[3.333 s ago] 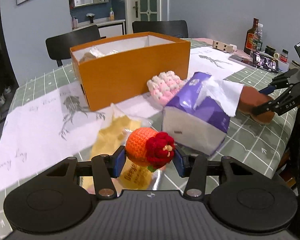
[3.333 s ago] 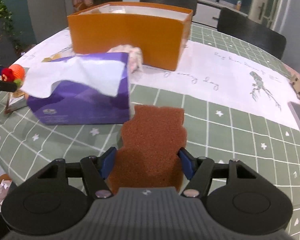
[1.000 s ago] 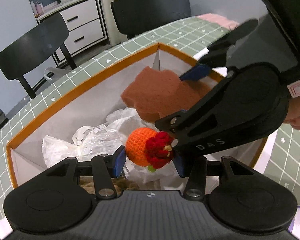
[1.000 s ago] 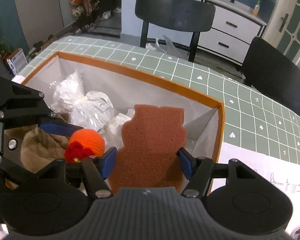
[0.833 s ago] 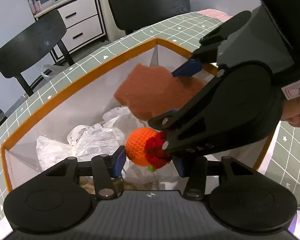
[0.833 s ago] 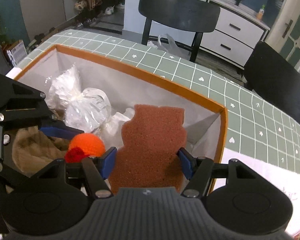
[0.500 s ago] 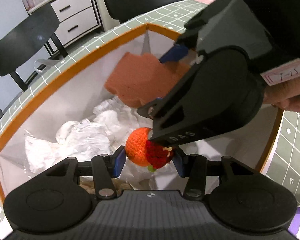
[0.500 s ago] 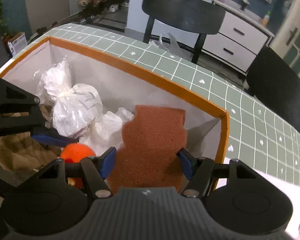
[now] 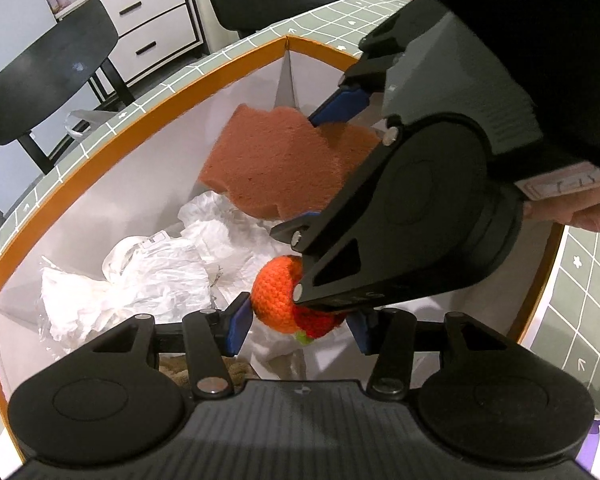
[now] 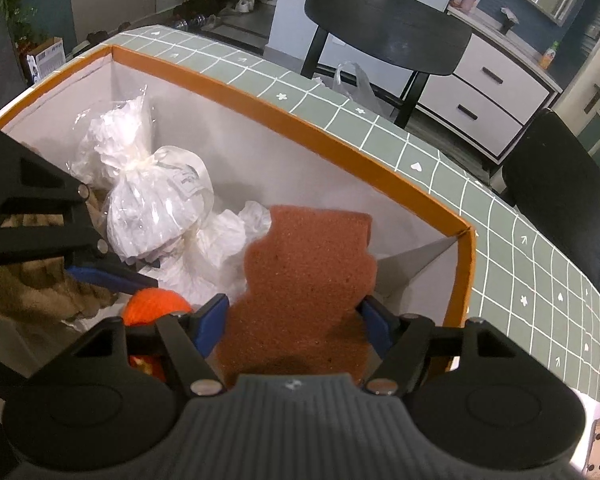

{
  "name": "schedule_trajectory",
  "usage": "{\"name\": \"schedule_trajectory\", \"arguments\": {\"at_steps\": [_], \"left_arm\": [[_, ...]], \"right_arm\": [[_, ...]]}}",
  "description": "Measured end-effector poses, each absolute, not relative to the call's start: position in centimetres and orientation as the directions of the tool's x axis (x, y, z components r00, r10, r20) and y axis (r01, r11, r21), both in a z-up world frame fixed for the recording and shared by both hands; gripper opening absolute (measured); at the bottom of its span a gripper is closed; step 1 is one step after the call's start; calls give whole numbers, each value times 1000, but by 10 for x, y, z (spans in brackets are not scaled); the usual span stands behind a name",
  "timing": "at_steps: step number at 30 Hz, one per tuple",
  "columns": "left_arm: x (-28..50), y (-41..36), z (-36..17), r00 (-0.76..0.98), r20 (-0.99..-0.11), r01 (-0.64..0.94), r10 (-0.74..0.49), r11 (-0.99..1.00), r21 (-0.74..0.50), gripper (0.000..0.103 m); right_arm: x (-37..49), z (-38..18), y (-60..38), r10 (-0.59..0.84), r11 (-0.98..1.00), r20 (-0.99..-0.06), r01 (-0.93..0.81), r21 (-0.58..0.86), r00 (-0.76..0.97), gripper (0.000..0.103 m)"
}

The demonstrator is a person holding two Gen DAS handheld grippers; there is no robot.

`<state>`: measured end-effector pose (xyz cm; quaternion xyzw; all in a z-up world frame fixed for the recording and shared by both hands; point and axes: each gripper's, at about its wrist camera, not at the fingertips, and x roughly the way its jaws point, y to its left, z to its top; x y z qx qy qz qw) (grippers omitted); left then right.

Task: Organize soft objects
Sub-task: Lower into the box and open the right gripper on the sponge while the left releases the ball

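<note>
My left gripper (image 9: 296, 320) is shut on an orange crocheted ball with a red flower (image 9: 278, 300), held low inside the orange box (image 9: 112, 136). My right gripper (image 10: 292, 320) is shut on a brown bear-shaped sponge (image 10: 304, 276), held over the box's right end (image 10: 460, 272). The right gripper (image 9: 320, 168) crosses over the left one, partly hiding the ball. The sponge (image 9: 276, 172) and the ball (image 10: 152, 304) show in both views.
White plastic-wrapped bundles (image 10: 152, 200) and a tan fuzzy cloth (image 10: 32, 292) lie in the box. Black chairs (image 10: 384, 28) and a white drawer cabinet (image 10: 480, 92) stand beyond the green checked table (image 10: 500, 248).
Both grippers carried their objects from the table to inside the box. Over the last second both have sunk lower into it, the right gripper moving across above the left.
</note>
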<state>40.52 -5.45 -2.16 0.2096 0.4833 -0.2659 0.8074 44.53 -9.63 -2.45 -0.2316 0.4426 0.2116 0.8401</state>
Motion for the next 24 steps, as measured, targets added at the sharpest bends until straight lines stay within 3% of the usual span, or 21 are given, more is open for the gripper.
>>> {"name": "schedule_trajectory", "arguments": {"at_steps": [5, 24], "left_arm": [[403, -53, -15, 405, -883, 622, -239, 779, 75, 71], [357, -52, 39, 497, -826, 619, -267, 776, 121, 71]], "right_arm": [[442, -20, -102, 158, 810, -838, -554, -193, 523, 72], [402, 34, -121, 176, 831, -792, -520, -198, 584, 72]]}}
